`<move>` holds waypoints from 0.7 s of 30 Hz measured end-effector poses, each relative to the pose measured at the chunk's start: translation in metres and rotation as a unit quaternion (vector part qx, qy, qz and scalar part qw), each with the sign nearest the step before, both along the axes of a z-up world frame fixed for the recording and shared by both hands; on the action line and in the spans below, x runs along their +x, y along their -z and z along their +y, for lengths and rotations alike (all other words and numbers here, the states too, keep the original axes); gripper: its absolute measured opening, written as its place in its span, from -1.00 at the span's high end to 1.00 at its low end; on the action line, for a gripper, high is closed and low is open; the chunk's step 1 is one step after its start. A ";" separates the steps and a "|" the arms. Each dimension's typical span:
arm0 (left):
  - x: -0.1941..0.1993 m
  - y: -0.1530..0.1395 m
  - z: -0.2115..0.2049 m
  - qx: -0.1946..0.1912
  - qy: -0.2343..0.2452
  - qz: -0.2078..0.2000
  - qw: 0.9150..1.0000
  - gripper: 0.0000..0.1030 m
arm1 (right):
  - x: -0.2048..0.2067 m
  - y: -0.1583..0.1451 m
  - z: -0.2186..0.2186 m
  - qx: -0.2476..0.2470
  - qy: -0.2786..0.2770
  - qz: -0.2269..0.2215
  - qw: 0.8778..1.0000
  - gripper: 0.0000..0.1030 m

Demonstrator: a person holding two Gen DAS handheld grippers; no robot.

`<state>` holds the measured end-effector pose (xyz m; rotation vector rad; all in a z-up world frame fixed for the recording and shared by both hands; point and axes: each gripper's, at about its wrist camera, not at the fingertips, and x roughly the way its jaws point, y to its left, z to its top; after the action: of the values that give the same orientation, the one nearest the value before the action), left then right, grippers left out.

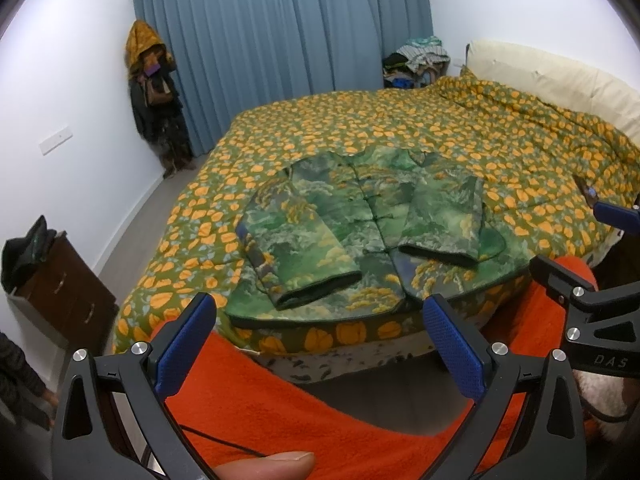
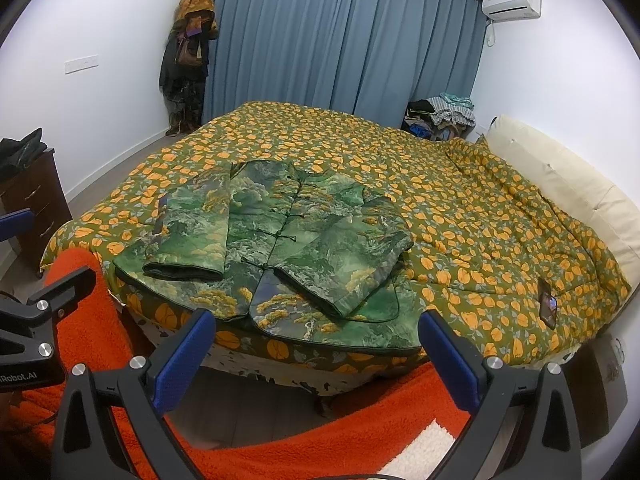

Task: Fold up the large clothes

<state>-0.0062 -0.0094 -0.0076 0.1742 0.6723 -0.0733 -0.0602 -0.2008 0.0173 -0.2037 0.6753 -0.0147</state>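
1. A green landscape-print quilted jacket with knot buttons lies face up near the foot edge of a bed with an orange-and-green leaf-print quilt, both sleeves already folded in over the front.
2. The left gripper and right gripper, blue pads spread wide, hold nothing and hover short of the hem.
3. Judged remaining: folding the body hem-to-collar.

White walls, blue curtains
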 end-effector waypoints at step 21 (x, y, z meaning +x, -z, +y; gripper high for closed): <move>-0.002 0.003 -0.002 0.002 0.001 0.001 1.000 -0.99 | -0.001 0.004 -0.001 0.003 -0.005 0.005 1.000 -1.00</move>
<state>-0.0080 -0.0117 -0.0104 0.1777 0.6737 -0.0736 -0.0616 -0.2018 0.0135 -0.2012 0.6835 -0.0026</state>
